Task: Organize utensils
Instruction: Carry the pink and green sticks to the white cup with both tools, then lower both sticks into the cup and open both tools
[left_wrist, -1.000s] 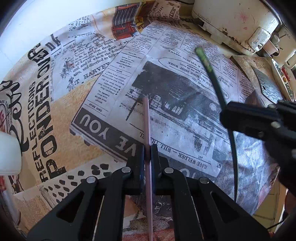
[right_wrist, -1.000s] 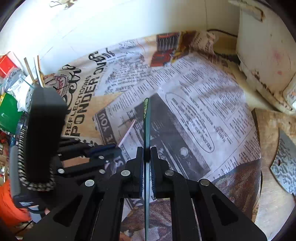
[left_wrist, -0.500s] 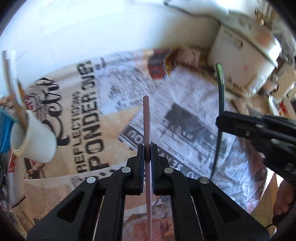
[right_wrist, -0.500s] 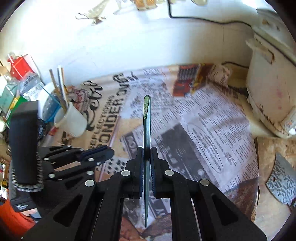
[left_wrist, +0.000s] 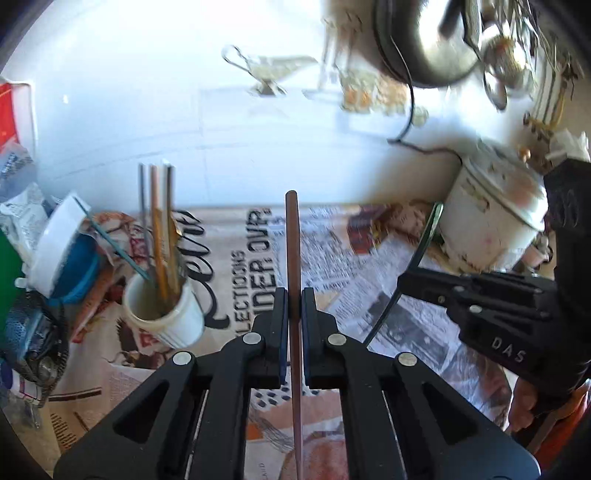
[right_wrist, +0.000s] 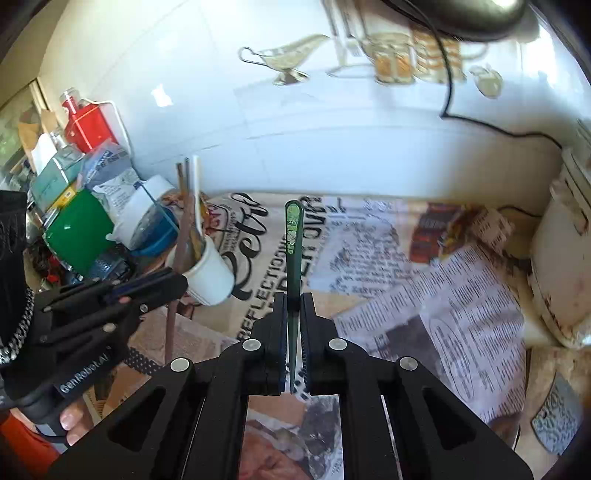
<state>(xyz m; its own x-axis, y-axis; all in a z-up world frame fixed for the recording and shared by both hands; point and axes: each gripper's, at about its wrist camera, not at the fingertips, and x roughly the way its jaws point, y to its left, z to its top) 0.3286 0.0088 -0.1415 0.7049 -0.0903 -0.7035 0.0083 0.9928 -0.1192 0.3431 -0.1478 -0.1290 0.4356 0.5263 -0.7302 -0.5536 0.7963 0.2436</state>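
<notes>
Chopsticks, one per gripper, both held above newspaper-covered counter (left_wrist: 373, 236). Brown chopstick (left_wrist: 293, 258) clamped between closed jaws of left gripper (left_wrist: 294, 306), running straight along jaw line, blunt end poking well past fingertips toward white wall, thin end trailing back between gripper arms. Green chopstick (right_wrist: 293, 251) pinched likewise in closed jaws of right gripper (right_wrist: 294, 310), patterned flat end forward of fingertips, pointed end back inside gripper.

White cup (left_wrist: 162, 314) as landmark: standing on newspaper, tilted in view, holding several upright sticks (left_wrist: 159, 229). Brown chopstick right of cup, apart from it, at about same depth. Seen from right wrist camera, cup (right_wrist: 210, 273) sits left of green chopstick, with left gripper (right_wrist: 159, 284) just in front of cup, its brown chopstick (right_wrist: 173, 295) crossing cup's near side. Right gripper (left_wrist: 406, 284) seen from left wrist camera far right of cup, green chopstick (left_wrist: 424, 243) rising from it.

Blue-lidded jar (right_wrist: 147, 221) and green container (right_wrist: 79, 229) left of cup. White rice cooker (left_wrist: 491, 218) far right of cup, against wall.
</notes>
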